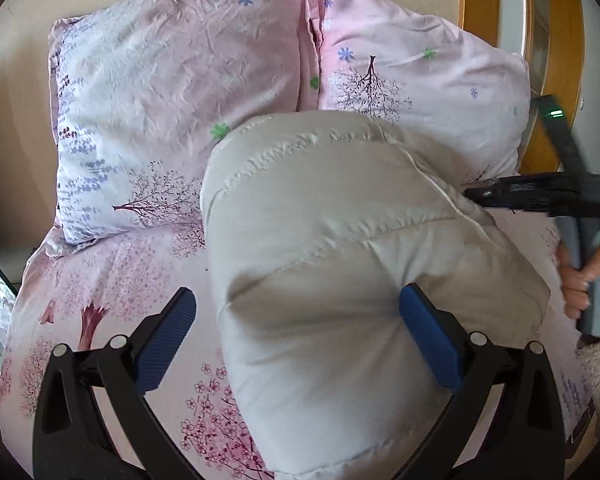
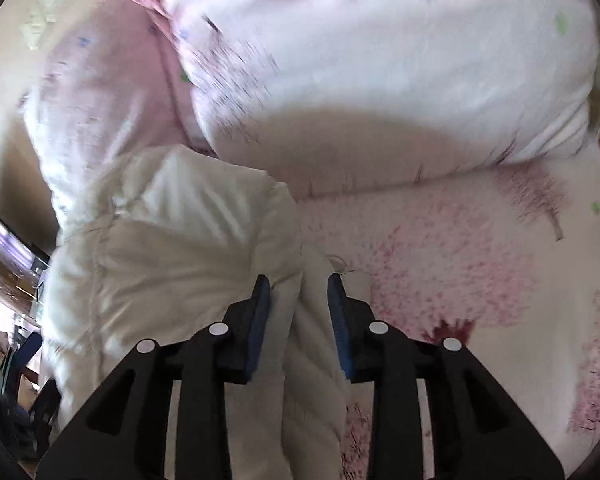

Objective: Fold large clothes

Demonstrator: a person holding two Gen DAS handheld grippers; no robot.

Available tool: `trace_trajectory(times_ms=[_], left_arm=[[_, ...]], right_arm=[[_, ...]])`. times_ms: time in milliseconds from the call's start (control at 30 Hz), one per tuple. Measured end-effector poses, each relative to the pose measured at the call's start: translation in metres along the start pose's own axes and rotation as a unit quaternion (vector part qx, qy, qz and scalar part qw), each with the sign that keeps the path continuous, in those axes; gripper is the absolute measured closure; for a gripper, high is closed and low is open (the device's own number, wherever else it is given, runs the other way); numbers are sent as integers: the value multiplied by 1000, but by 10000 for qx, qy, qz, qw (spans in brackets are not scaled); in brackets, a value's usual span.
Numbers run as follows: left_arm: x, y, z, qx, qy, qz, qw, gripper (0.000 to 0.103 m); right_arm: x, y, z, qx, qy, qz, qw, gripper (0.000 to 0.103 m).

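A puffy pale grey quilted jacket (image 1: 340, 264) lies folded into a thick bundle on a pink floral bedspread (image 1: 100, 280). My left gripper (image 1: 296, 312) is wide open above the bundle's near end; its right finger presses the fabric and its left finger hangs over the bedspread. In the left wrist view my right gripper (image 1: 472, 194) reaches in at the bundle's far right edge. In the right wrist view that gripper (image 2: 298, 296) is shut on a thick fold of the jacket (image 2: 172, 248), its blue pads pinching the fabric.
Two pink floral pillows (image 1: 172, 88) (image 1: 432, 92) lie at the head of the bed behind the jacket. A wooden headboard or frame (image 1: 480, 0) stands at the far right. A beige wall (image 1: 12, 100) is on the left.
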State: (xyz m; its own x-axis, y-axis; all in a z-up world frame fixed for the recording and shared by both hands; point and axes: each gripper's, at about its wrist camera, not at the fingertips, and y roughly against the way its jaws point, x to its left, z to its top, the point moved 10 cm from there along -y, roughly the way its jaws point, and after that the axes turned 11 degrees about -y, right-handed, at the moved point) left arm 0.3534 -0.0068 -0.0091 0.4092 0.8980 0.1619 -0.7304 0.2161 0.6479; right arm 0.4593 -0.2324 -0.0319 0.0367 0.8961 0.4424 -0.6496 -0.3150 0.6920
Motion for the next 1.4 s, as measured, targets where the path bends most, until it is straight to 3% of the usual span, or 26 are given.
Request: trace_trajectory(times_ms=[100, 233, 333, 433, 533, 600, 633, 700, 800, 933, 1033, 1200, 1400], left_arm=[[-3, 1, -1, 12, -52, 56, 10000, 2], [-2, -1, -2, 45, -18, 44, 10000, 2], [0, -2, -2, 38, 13, 34, 10000, 2], [-3, -3, -2, -4, 43, -84, 10000, 2], [-3, 7, 0, -140, 169, -204, 9995, 2], [0, 21, 0, -358, 307, -249, 9986, 2], [4, 31, -1, -514, 391, -202, 9977, 2], [8, 49, -4, -719, 494, -77, 9962, 2], [12, 70, -19, -726, 552, 224, 9956, 2], [10, 86, -49, -555, 554, 591, 9952, 2], [9, 91, -70, -409, 648, 591, 9953, 2], [7, 95, -96, -96, 709, 700, 9950, 2], [-1, 97, -112, 191, 674, 734, 9948, 2]], right_arm=[[12, 33, -16, -387, 325, 171, 9986, 72], [22, 47, -52, -412, 658, 318, 9965, 72], [15, 26, -72, -153, 835, 10, 9964, 72], [4, 5, -81, 8, 648, 81, 9979, 70], [5, 8, -77, -19, 579, 112, 9983, 66], [3, 22, -75, -168, 513, 109, 9985, 54], [2, 32, -73, -318, 475, 108, 9983, 34], [1, 55, -73, -721, 472, 88, 9962, 13], [4, 87, -79, -1238, 637, 97, 9902, 1], [8, 112, -96, -1491, 859, 13, 9851, 1], [9, 118, -108, -1405, 895, -158, 9859, 1], [15, 121, -131, -1145, 877, -89, 9895, 1], [20, 125, -152, -1061, 998, -284, 9889, 1]])
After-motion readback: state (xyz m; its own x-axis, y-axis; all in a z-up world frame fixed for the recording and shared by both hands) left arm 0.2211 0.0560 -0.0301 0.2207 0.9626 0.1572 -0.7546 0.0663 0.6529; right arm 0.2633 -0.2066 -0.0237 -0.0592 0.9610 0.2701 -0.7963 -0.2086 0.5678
